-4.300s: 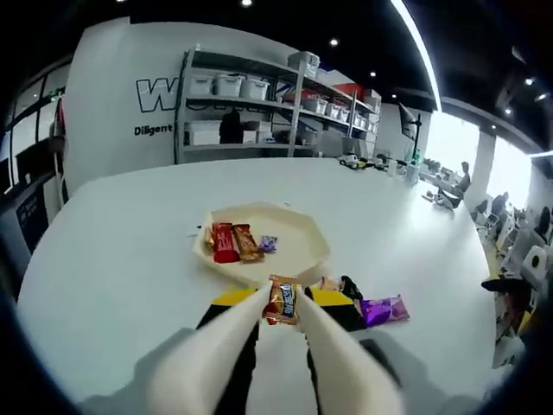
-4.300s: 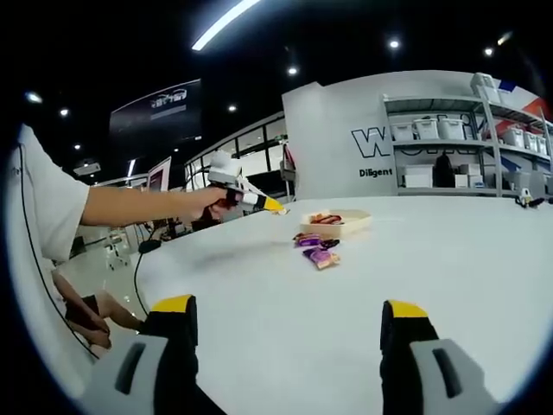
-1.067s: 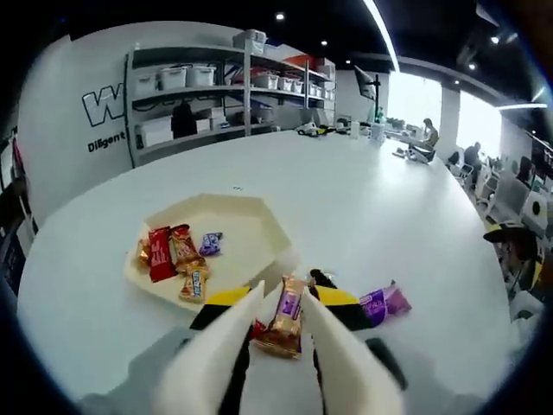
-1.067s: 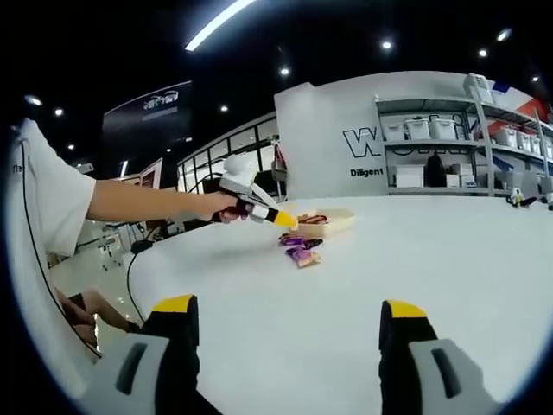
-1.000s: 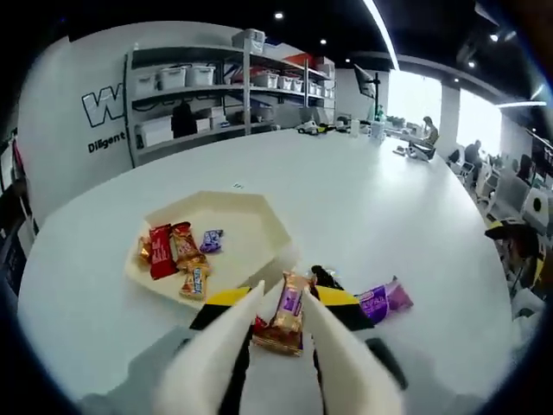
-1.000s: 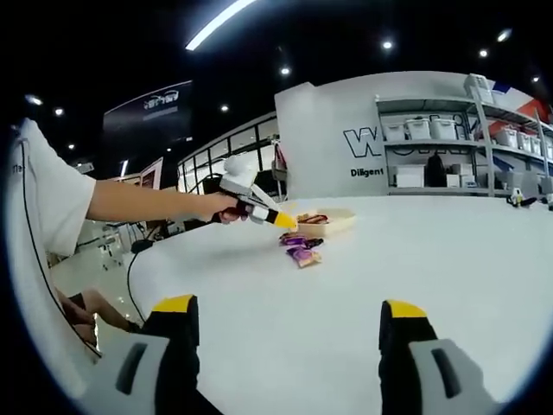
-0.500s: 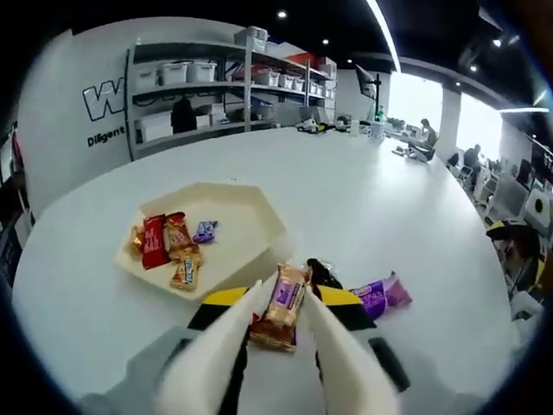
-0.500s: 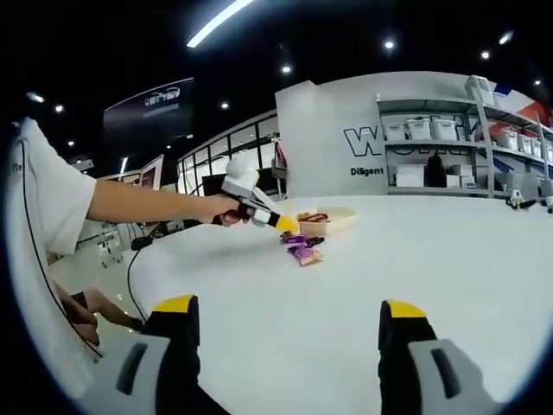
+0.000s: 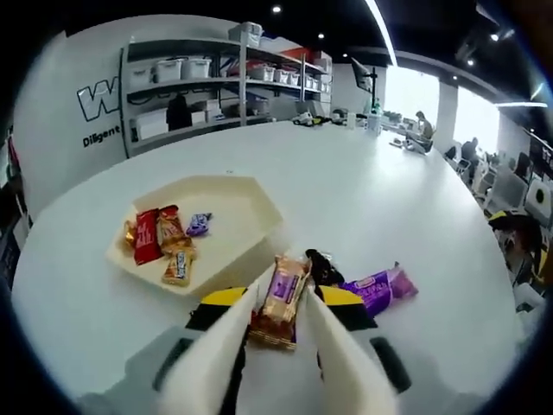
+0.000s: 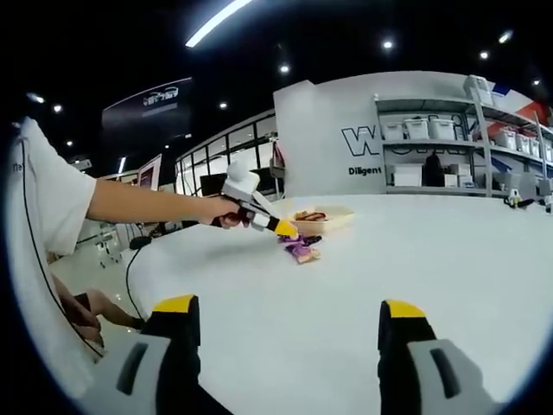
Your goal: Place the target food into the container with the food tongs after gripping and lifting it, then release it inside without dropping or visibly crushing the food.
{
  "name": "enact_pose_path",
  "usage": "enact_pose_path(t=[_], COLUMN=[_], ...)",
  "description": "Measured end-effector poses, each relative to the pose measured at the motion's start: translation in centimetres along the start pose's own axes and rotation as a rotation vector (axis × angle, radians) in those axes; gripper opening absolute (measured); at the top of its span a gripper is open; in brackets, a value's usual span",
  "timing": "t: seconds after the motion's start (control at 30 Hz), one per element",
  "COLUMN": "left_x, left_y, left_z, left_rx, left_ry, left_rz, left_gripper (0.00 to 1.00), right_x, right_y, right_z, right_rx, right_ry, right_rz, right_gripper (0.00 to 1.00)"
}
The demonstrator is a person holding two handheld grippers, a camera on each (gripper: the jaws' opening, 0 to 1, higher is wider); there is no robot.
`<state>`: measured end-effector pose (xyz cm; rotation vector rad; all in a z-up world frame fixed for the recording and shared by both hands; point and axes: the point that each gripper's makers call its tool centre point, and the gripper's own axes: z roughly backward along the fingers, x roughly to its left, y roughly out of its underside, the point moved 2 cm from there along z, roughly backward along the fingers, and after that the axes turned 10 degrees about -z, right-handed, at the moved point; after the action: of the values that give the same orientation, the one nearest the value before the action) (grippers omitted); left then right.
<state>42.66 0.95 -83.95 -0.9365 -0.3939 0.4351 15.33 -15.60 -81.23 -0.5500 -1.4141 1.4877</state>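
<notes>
In the left gripper view we look along the left tongs (image 9: 278,316), whose two pale arms are clamped on a wrapped snack bar (image 9: 280,296) with an orange and purple wrapper; the bar stands lengthwise between the arms, its far end jutting past their tips, and we cannot tell whether it is clear of the white tabletop (image 9: 363,207). Just beyond the tongs and to their left sits the cream, angular tray (image 9: 246,225); inside it lie a red bar (image 9: 144,238), an orange-brown bar (image 9: 171,230), a small purple sweet (image 9: 199,225) and, nearest the tongs, a little orange packet (image 9: 179,267). Just right of the tongs' tips a dark wrapper (image 9: 323,266) and a purple packet (image 9: 373,289) rest on the tabletop, outside the tray; shelving with storage boxes (image 9: 216,86) stands against the far wall.

In the right gripper view the right tongs (image 10: 289,333) hang low over the bare tabletop with their yellow-tipped arms well apart and nothing between them; far ahead and to their left, a person's arm (image 10: 147,206) stretches out with the left tongs (image 10: 278,227) angled down at the loose packets (image 10: 301,250); the tray (image 10: 321,220) sits just past them.
</notes>
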Motion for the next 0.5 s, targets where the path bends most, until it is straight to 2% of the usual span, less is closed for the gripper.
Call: enact_pose_path(t=[0.13, 0.23, 0.5], left_x=[-0.13, -0.07, -0.14], left_y=[0.42, 0.37, 0.21], left_z=[-0.22, -0.19, -0.23], left_rx=[0.015, 0.010, 0.005], left_ry=[0.004, 0.004, 0.000], left_rz=[-0.020, -0.011, -0.057], left_gripper=[0.29, 0.30, 0.31], right_x=[-0.06, -0.18, -0.26], right_y=[0.00, 0.07, 0.20], right_z=[0.02, 0.01, 0.03], right_rx=[-0.001, 0.001, 0.004], right_ry=[0.000, 0.002, 0.003], right_rz=[-0.001, 0.000, 0.002], right_gripper=[0.82, 0.82, 0.81])
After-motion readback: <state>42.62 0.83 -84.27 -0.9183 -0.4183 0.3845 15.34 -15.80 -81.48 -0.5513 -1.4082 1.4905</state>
